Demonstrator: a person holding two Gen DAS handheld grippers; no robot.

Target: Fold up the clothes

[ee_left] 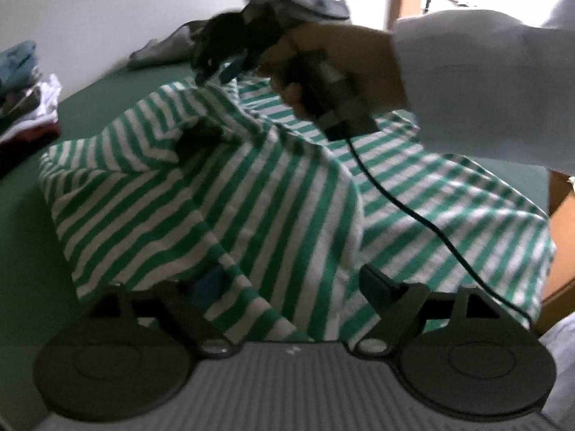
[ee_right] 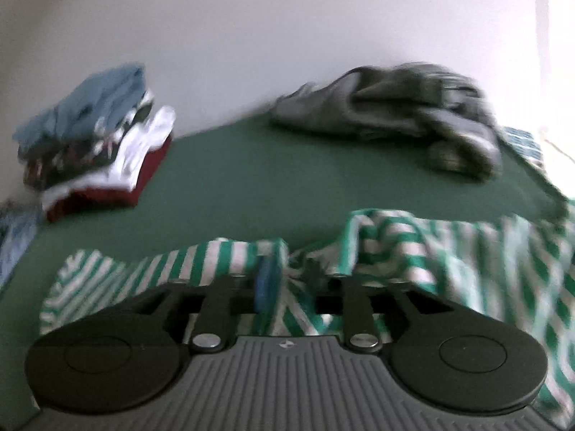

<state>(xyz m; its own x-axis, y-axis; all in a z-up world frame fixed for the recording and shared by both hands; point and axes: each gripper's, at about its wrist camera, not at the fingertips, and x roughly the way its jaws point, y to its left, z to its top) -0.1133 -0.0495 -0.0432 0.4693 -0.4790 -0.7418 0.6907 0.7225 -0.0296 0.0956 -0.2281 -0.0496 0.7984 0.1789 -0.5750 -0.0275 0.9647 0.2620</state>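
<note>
A green-and-white striped shirt (ee_left: 269,197) lies rumpled and partly folded on the green surface (ee_left: 28,233). My left gripper (ee_left: 287,283) stands open at the shirt's near edge, its fingers wide apart with cloth lying between them. At the shirt's far edge is my right gripper (ee_left: 212,72), held by a hand (ee_left: 323,54) in a white sleeve (ee_left: 485,82). In the right wrist view the right gripper (ee_right: 302,280) is open over a bunched fold of the shirt (ee_right: 467,251). That cloth sits loose between the blue pad (ee_right: 264,283) and the other finger.
A stack of folded clothes (ee_right: 97,143) stands at the back left against the wall. A crumpled grey garment (ee_right: 395,111) lies at the back right. A black cable (ee_left: 413,215) trails from the right gripper across the shirt. A wooden edge (ee_left: 564,222) borders the right side.
</note>
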